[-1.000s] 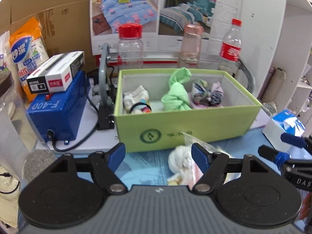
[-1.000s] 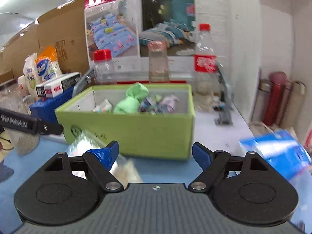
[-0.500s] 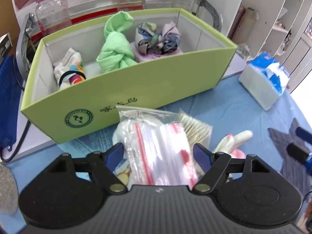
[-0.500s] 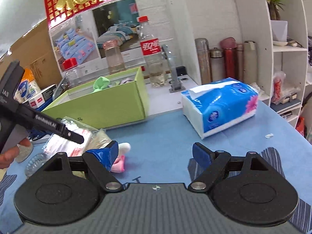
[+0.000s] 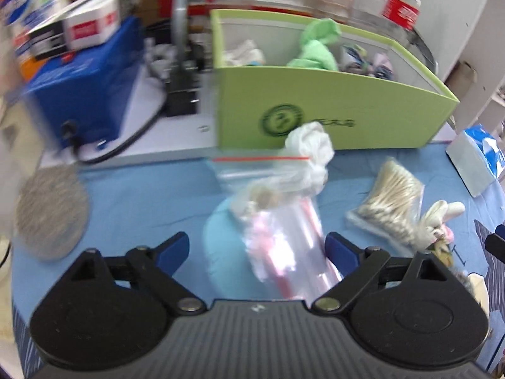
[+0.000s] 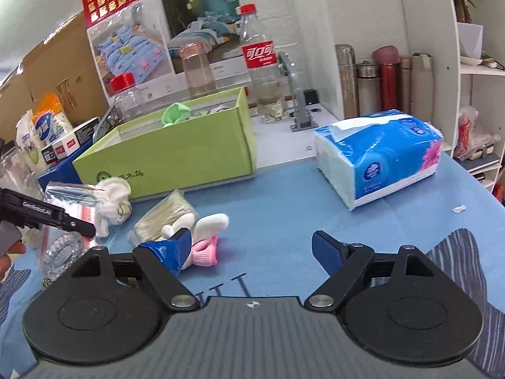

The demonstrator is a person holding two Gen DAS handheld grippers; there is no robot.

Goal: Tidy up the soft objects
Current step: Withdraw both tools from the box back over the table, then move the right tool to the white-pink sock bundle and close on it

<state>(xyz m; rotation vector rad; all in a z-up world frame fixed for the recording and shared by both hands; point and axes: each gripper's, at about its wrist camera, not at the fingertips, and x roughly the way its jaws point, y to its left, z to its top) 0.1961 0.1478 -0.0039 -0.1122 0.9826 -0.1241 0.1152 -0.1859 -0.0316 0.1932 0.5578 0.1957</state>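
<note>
The clear zip bag (image 5: 284, 221) with soft white and pink pieces in it lies between my left tongs' (image 5: 258, 249) blue fingers, its near end almost against the right-hand finger (image 5: 342, 251); the jaws stand wide apart and I see no pinch on it (this view is blurred, so contact is hard to judge). A knotted white sock (image 5: 311, 154) rests on the bag's far end, just short of the green box (image 5: 331, 117), which holds a green cloth (image 5: 317, 47) and other bundles. Right of those tongs lie a packet of cotton swabs (image 5: 391, 202) and a white-and-pink sock (image 5: 442, 218).

From my right tongs (image 6: 251, 246), also spread open and gripping nothing, that white-and-pink sock (image 6: 206, 233) lies just ahead of the left-hand finger (image 6: 173, 251), touching or just behind it. A blue tissue pack (image 6: 382, 154) sits farther ahead to the right on the blue cloth (image 6: 284, 195).
</note>
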